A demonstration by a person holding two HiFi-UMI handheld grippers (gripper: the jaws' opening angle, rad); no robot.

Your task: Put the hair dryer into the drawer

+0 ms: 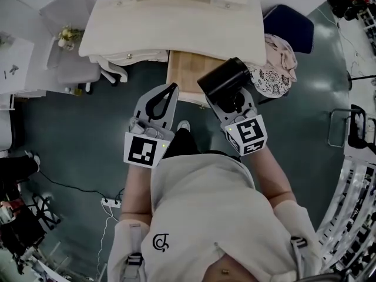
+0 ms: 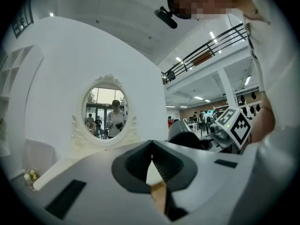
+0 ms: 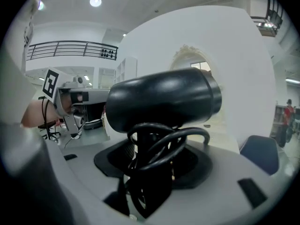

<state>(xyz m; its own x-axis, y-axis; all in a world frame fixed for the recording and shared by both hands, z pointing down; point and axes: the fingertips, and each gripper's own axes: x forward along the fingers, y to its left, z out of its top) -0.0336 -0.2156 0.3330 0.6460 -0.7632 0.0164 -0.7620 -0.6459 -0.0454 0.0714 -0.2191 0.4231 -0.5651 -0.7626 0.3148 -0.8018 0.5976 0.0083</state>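
While my right gripper (image 1: 232,98) pinches the hair dryer (image 1: 223,78) beside the open drawer (image 1: 183,75), left gripper (image 1: 170,90) pressed together, empty; placing remains.

right gripper (image 1: 237,103) gripping hair dryer (image 1: 222,79), open drawer (image 1: 183,77) ahead

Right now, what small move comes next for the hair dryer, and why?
Probably ease the hair dryer toward the middle of the open drawer and lower it: the right gripper is clamped on its handle, and in the head view it sits over the drawer's right edge, not inside yet.
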